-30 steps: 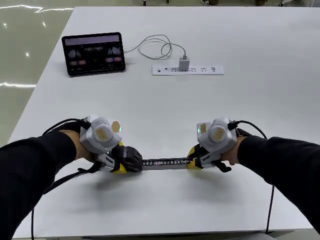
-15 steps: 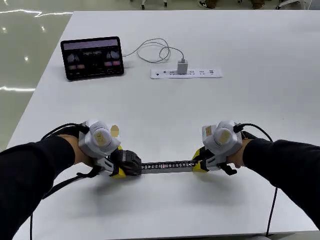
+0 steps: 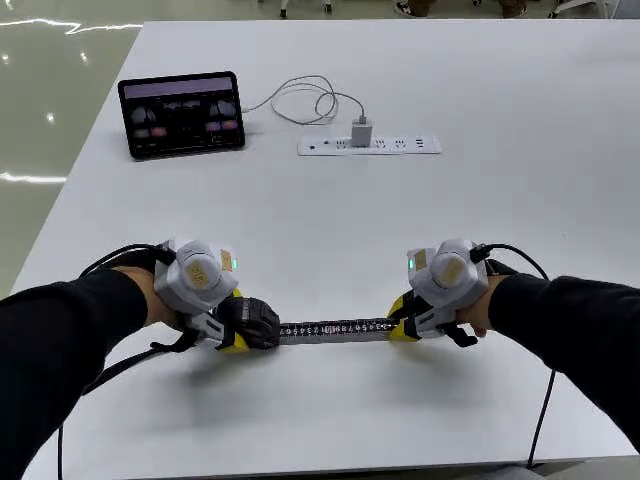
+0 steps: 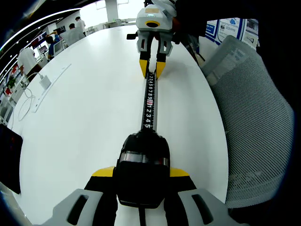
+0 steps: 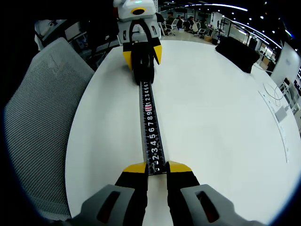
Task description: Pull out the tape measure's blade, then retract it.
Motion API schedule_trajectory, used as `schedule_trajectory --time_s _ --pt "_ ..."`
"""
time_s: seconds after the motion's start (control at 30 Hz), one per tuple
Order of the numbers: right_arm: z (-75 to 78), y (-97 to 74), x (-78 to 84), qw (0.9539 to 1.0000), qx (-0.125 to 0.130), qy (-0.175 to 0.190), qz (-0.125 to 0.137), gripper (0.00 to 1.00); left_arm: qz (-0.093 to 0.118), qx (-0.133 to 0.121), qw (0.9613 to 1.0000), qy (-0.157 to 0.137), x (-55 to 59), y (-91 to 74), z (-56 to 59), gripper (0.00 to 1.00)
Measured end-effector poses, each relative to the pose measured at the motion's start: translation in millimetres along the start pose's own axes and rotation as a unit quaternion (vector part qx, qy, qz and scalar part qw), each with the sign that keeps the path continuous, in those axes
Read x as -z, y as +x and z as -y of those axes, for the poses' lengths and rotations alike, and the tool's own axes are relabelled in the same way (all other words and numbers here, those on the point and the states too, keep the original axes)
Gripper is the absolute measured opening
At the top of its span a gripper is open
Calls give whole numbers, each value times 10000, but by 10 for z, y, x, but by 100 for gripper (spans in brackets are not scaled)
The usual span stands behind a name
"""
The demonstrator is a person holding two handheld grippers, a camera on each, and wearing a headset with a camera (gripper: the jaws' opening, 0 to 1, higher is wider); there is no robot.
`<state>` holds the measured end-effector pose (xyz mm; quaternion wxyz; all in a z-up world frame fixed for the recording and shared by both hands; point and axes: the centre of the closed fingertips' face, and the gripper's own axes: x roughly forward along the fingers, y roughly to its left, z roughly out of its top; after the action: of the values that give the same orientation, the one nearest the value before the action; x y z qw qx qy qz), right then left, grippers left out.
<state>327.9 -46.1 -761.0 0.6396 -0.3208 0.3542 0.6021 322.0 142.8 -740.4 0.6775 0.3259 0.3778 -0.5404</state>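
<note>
Head view put the tape measure (image 3: pixel 257 322) low on the near part of the white table (image 3: pixel 450 220), its black case lying on the surface with the blade (image 3: pixel 335 328) drawn out to my right in a straight, flat strip along the tabletop. My left gripper (image 3: pixel 240 322) had its yellow-tipped jaws closed on the two sides of the case, holding it firmly. My right gripper (image 3: pixel 398 322) sat at the far end of the strip with its jaws pinched almost together on the blade's tip. In the right gripper view the printed numbers ran away from my jaws toward the case, with a red mark partway along, and the blade lay between the two grippers with no visible sag. Both grippers were low, near the table's front edge and well apart from each other. Farther back on the table stood a tablet (image 3: pixel 182 113) with a lit screen at the left, and near it a white power strip (image 3: pixel 368 146) with a charger (image 3: pixel 361 132) plugged in and a looped cable (image 3: pixel 305 98) running toward the tablet. A grey mesh chair (image 4: pixel 254 117) showed beside the table's edge in the left gripper view.
</note>
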Motion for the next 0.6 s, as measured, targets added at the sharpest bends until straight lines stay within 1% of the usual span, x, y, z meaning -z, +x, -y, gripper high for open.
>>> schedule_trajectory --time_s 0.3,0.6 --pt "28 -46 69 10000 37 33 -1 10 20 -12 10000 -11 -12 -2 8 34" --pt "31 -67 103 10000 46 45 -18 10 28 1 10000 -15 -37 -8 34 34"
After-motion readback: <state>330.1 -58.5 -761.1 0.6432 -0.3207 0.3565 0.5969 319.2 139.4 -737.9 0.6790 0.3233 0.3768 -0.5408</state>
